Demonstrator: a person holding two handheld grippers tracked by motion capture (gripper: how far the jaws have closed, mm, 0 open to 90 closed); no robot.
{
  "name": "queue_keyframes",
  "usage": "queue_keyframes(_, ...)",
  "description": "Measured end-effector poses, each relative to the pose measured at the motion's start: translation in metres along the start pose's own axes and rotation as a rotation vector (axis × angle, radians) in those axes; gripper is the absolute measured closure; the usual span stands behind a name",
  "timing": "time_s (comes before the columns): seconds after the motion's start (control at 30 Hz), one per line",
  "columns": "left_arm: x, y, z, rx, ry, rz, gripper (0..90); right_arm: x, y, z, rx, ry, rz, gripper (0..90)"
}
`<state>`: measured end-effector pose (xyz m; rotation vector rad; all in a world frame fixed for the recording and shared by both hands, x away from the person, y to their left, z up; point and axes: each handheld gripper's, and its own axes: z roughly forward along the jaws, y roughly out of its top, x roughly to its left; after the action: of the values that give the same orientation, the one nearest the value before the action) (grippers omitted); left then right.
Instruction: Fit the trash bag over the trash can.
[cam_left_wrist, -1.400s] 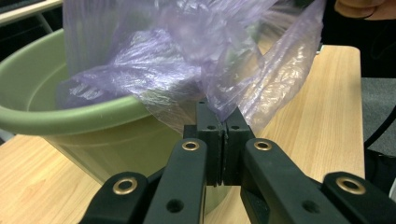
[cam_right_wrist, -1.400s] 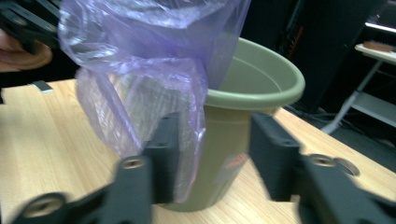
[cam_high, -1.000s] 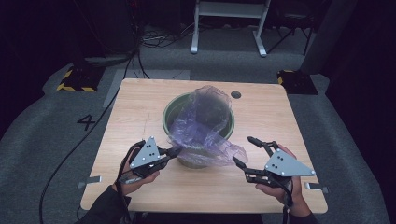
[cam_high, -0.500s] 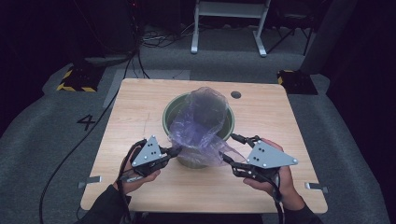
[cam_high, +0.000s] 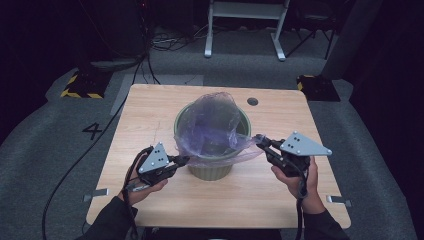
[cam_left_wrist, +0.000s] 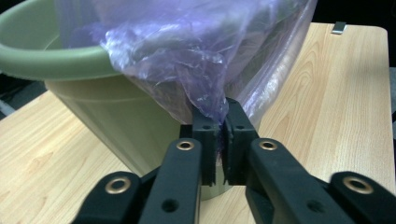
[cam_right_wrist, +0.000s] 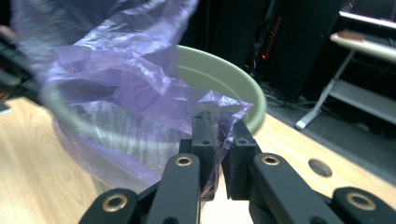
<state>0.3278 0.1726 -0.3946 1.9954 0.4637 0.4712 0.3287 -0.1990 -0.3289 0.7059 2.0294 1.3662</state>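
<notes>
A green bin (cam_high: 212, 150) stands mid-table (cam_high: 150, 105), a purple bag (cam_high: 212, 125) billowing inside it and spilling over the near rim (film thin, see-through). Bare wood lies open on every side of the bin. The left gripper (cam_high: 186, 160) is clamped on the bag's left edge at the rim. The right gripper (cam_high: 260, 140), its jaws just closing, pinches the bag's right edge, stretching it beyond the rim.
</notes>
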Motion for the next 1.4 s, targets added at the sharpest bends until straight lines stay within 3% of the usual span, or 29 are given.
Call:
queue_keyframes(0.1, 0.001, -0.002, -0.001, -0.003, -0.008, 0.001, 79.1, -0.007, -0.004, 0.005, 0.01, -0.004, 0.034, 84.7)
queue_keyframes(0.2, 0.0, -0.004, -0.003, 0.005, 0.009, 0.001, 70.1, -0.01, -0.008, 0.009, 0.022, -0.007, 0.04, 84.8)
queue_keyframes(0.43, 0.002, -0.012, -0.008, 0.003, 0.014, -0.015, 59.9, -0.014, -0.016, 0.018, 0.036, -0.009, 0.049, 84.4)
queue_keyframes(0.53, 0.003, -0.016, -0.009, 0.011, 0.008, -0.04, 49.7, -0.015, -0.02, 0.022, 0.048, -0.016, 0.047, 84.2)
queue_keyframes(0.6, 0.003, -0.017, -0.011, 0.001, 0.017, -0.051, 37.6, -0.016, -0.022, 0.025, 0.05, -0.015, 0.055, 84.3)
queue_keyframes(0.77, 0.004, -0.018, -0.027, -0.068, 0.038, -0.091, 15.4, -0.02, -0.024, 0.024, 0.041, -0.028, 0.075, 84.5)
queue_keyframes(0.9, 0.004, -0.013, -0.045, -0.125, 0.032, -0.111, 15.4, -0.021, -0.023, 0.02, 0.024, -0.03, 0.08, 84.5)
queue_keyframes(1.07, -0.003, 0.007, -0.065, -0.19, 0.015, -0.1, 15.5, -0.017, -0.02, 0.018, 0.015, -0.028, 0.058, 84.4)
queue_keyframes(1.27, -0.01, 0.038, -0.069, -0.209, -0.004, -0.088, 15.5, -0.013, -0.016, 0.018, 0.013, -0.026, 0.037, 84.1)
queue_keyframes(1.4, -0.011, 0.057, -0.062, -0.195, 0.014, -0.07, 15.5, -0.012, -0.013, 0.017, 0.01, -0.025, 0.031, 83.7)
